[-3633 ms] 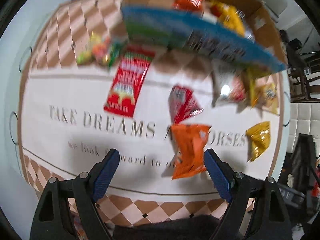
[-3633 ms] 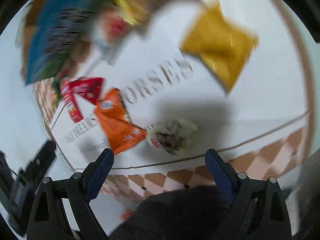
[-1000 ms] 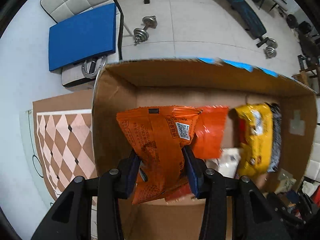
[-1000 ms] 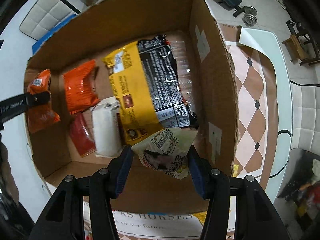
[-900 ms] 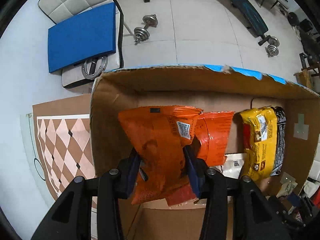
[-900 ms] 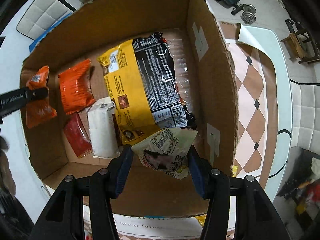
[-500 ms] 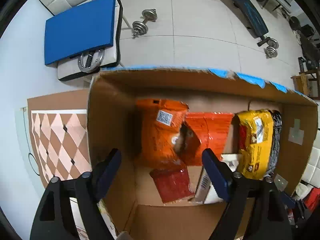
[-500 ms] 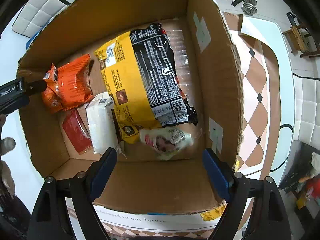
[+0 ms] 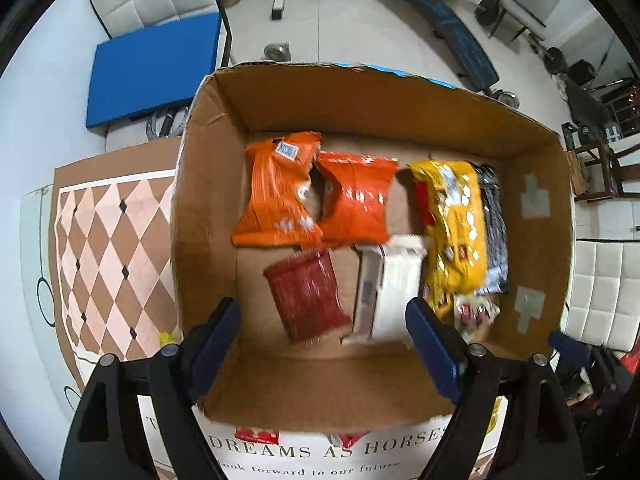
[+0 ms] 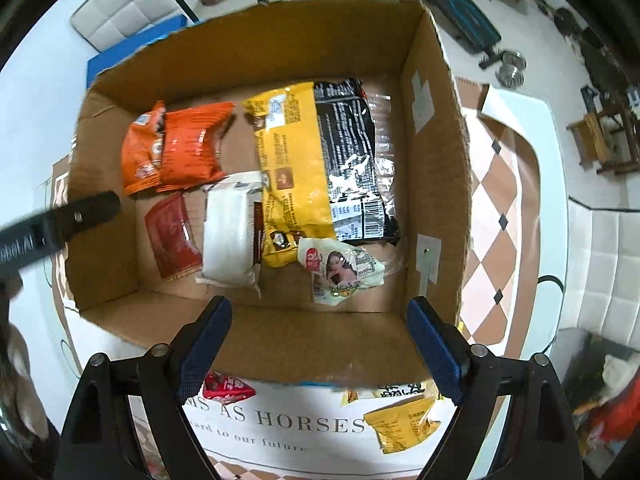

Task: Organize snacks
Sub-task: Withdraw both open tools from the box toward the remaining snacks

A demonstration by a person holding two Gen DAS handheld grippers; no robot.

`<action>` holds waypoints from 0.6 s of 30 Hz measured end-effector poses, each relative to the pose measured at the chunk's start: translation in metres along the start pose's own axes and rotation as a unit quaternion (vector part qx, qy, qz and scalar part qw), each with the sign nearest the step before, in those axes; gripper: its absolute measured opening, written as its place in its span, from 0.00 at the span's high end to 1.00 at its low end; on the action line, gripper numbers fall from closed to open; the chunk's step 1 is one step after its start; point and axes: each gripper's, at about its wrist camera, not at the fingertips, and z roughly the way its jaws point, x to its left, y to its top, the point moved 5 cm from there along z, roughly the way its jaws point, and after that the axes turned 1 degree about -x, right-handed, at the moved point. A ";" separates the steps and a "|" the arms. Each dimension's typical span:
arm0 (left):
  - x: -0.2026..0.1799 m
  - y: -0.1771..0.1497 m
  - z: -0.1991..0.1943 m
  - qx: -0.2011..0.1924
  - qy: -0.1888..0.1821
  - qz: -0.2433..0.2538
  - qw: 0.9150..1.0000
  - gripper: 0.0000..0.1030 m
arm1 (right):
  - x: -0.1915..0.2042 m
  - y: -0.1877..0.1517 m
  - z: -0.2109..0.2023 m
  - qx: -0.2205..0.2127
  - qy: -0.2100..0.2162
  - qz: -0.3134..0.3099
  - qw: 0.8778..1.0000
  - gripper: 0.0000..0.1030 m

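Left gripper: jaws spread, nothing held
Right gripper: jaws spread, nothing held
Cardboard box: snack packets laid inside

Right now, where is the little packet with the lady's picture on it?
In the right wrist view, the pale packet lies inside the cardboard box, near its right wall, against the big yellow bag's lower end.

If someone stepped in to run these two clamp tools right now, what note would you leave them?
Left hand-held gripper: open, empty, above the brown cardboard box.
Right hand-held gripper: open, empty, above the same box.
Done: two orange packets, a dark red packet, a white packet, a large yellow-and-black bag and a pale packet with a printed portrait lie in the box.
Left: a small red packet and a yellow packet lie on the printed table mat.
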 end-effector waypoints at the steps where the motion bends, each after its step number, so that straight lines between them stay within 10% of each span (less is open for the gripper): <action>1: -0.001 -0.006 -0.003 -0.005 0.000 0.003 1.000 0.18 | 0.002 -0.003 -0.004 -0.008 -0.005 -0.007 1.000 0.11; 18: -0.005 -0.090 -0.089 -0.122 0.002 0.011 0.992 0.18 | 0.012 -0.057 -0.080 -0.108 -0.008 -0.023 0.994 0.11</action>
